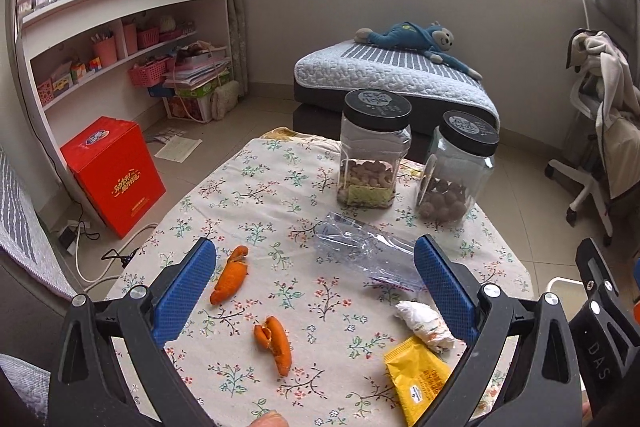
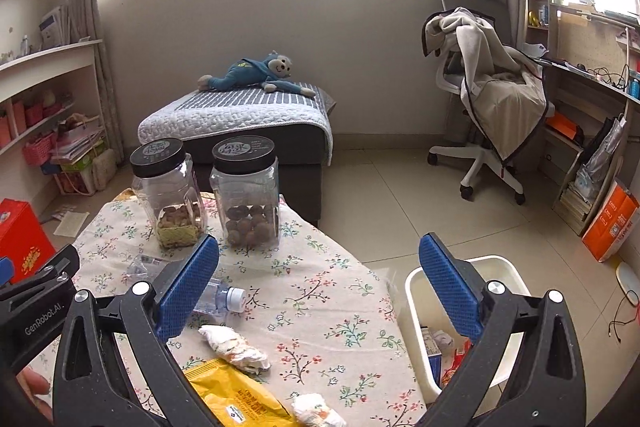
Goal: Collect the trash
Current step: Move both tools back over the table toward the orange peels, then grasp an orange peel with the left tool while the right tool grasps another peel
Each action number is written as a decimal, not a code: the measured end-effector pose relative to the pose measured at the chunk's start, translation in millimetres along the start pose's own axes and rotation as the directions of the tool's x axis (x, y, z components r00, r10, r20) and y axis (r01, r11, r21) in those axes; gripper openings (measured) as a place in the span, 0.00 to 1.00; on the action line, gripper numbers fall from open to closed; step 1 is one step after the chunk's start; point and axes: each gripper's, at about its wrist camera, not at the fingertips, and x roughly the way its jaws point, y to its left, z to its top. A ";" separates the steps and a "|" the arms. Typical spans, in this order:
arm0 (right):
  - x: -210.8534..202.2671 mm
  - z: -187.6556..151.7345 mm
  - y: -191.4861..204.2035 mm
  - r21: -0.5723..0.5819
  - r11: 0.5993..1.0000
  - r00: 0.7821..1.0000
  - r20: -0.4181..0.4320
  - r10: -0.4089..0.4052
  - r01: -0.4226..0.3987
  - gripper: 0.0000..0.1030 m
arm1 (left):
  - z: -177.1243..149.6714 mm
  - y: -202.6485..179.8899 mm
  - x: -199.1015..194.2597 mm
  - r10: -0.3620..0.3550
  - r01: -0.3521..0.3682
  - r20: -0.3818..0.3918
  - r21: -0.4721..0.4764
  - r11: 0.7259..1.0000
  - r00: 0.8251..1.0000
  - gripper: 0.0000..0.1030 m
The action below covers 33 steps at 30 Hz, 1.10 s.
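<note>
Trash lies on the floral tablecloth (image 1: 280, 187). Two orange peels (image 1: 231, 279) (image 1: 275, 343) lie between my left gripper's fingers. A crushed clear plastic bottle (image 1: 360, 251), a crumpled tissue (image 1: 426, 325) and a yellow packet (image 1: 420, 381) lie to their right. My left gripper (image 1: 316, 291) is open and empty above them. In the right wrist view the bottle (image 2: 218, 301), tissue (image 2: 234, 347), yellow packet (image 2: 236, 399) and a second tissue wad (image 2: 316, 411) show. My right gripper (image 2: 320, 291) is open and empty, over the table's right edge beside a white bin (image 2: 508, 267) holding some trash.
Two black-lidded clear jars (image 1: 374, 155) (image 1: 456, 171) with nuts stand at the table's far end. A red box (image 1: 114, 175) and cables lie on the floor at left. A low bed (image 2: 240, 123) with a plush monkey is behind. An office chair (image 2: 488, 107) stands at right.
</note>
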 end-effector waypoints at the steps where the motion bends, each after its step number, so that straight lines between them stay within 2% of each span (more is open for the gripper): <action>1: 2.2 -1.7 8.1 -0.011 1.000 1.000 -0.006 0.010 -0.010 0.93 | -0.3 8.0 6.4 0.012 -0.012 -0.013 -0.006 1.000 1.000 0.94; 4: 8.5 -6.8 27.0 -0.041 0.997 0.997 -0.040 0.061 -0.063 0.93 | -0.3 32.7 32.6 0.056 -0.057 -0.076 -0.012 0.998 0.996 0.94; 6: 15.2 -10.6 39.1 -0.063 0.990 0.990 -0.080 0.118 -0.124 0.93 | -1.1 51.8 56.3 0.055 -0.059 -0.159 -0.022 0.998 0.986 0.93; 9: 27.3 -19.2 58.5 -0.121 0.970 0.969 -0.162 0.188 -0.209 0.93 | -5.0 77.1 96.1 0.013 -0.027 -0.303 -0.042 0.999 0.953 0.93; 12: 37.3 -32.3 80.0 -0.196 0.938 0.942 -0.239 0.236 -0.285 0.93 | -11.8 94.8 126.8 0.018 -0.032 -0.390 -0.030 0.999 0.921 0.93; 14: 43.9 -43.1 94.7 -0.224 0.904 0.906 -0.310 0.288 -0.365 0.93 | -15.6 101.7 141.4 0.019 -0.029 -0.416 -0.019 0.999 0.909 0.91; 16: 48.8 -56.5 111.9 -0.252 0.854 0.854 -0.395 0.337 -0.454 0.93 | -20.7 102.9 154.9 0.004 -0.004 -0.449 0.002 1.000 0.893 0.86; 18: 50.9 -71.6 129.8 -0.283 0.803 0.807 -0.466 0.363 -0.525 0.93 | -26.2 102.7 169.8 0.005 0.015 -0.483 0.037 0.999 0.876 0.76; 21: 49.8 -89.6 150.4 -0.299 0.735 0.746 -0.530 0.403 -0.609 0.93 | -36.7 103.3 185.5 0.016 0.031 -0.533 0.079 0.996 0.846 0.68; 23: 50.4 -98.9 162.3 -0.287 0.689 0.695 -0.576 0.430 -0.665 0.93 | -42.6 106.1 193.5 0.033 0.023 -0.555 0.095 0.995 0.831 0.63; 24: 51.0 -103.0 168.4 -0.290 0.676 0.683 -0.587 0.434 -0.678 0.93 | -45.7 108.1 197.1 0.034 0.024 -0.564 0.095 0.995 0.825 0.57; 25: 52.0 -106.7 174.2 -0.296 0.666 0.678 -0.596 0.431 -0.684 0.93 | -47.5 110.5 198.5 0.014 0.039 -0.567 0.080 0.996 0.823 0.55; 26: 53.6 -109.9 179.5 -0.304 0.660 0.675 -0.604 0.424 -0.687 0.93 | -47.3 111.9 197.6 -0.006 0.055 -0.562 0.070 0.996 0.827 0.48; 27: 55.5 -113.0 183.8 -0.306 0.661 0.675 -0.608 0.418 -0.685 0.93 | -47.0 111.3 196.2 -0.012 0.066 -0.557 0.077 0.995 0.830 0.33; 28: 58.1 -115.1 187.6 -0.297 0.661 0.669 -0.613 0.421 -0.689 0.93 | -46.6 110.2 194.5 -0.011 0.073 -0.554 0.090 0.993 0.833 0.28; 29: 61.3 -117.1 191.0 -0.281 0.664 0.659 -0.620 0.425 -0.693 0.88 | -46.2 110.0 192.6 -0.010 0.075 -0.551 0.096 0.993 0.835 0.23; 31: 68.4 -120.8 199.7 -0.248 0.673 0.638 -0.644 0.422 -0.697 0.80 | -44.4 110.9 188.1 -0.004 0.070 -0.545 0.100 0.993 0.838 0.20; 33: 73.5 -125.8 210.4 -0.248 0.675 0.631 -0.660 0.408 -0.695 0.67 | -38.7 114.6 181.7 -0.004 0.063 -0.529 0.093 0.994 0.849 0.19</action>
